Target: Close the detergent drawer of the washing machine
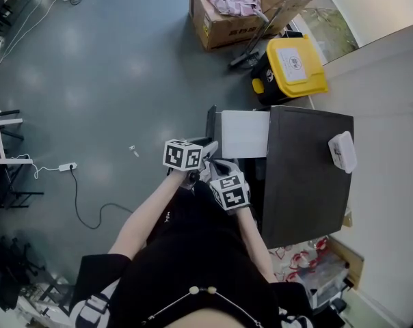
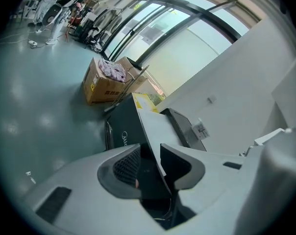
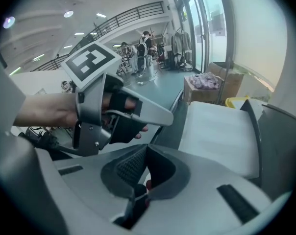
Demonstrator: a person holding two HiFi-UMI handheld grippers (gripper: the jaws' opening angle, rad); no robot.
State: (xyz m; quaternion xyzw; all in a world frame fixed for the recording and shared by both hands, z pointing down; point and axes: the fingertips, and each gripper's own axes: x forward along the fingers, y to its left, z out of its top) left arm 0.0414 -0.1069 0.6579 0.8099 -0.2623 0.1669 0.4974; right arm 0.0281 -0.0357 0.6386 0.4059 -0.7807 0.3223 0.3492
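The washing machine (image 1: 305,183) has a dark top. Its white detergent drawer (image 1: 244,134) stands pulled out, with a dark front panel (image 1: 211,123) at its end. In the left gripper view that panel (image 2: 122,131) and the white drawer body (image 2: 160,126) run in between my jaws. My left gripper (image 2: 150,163) straddles the panel's edge, jaws wide, and the panel fills the gap between the pads. The left gripper (image 1: 206,149) sits at the drawer's front. My right gripper (image 3: 145,153) is shut on nothing, just behind the left gripper (image 3: 113,114), beside the drawer (image 3: 221,131). The right gripper (image 1: 219,169) hovers near the machine's front.
An open cardboard box (image 1: 223,19) with clothes and a yellow-lidded black bin (image 1: 292,67) stand on the floor beyond the machine. A white box (image 1: 343,151) lies on the machine's top. A power strip (image 1: 68,166) with a cable lies to the left. A wall runs along the right.
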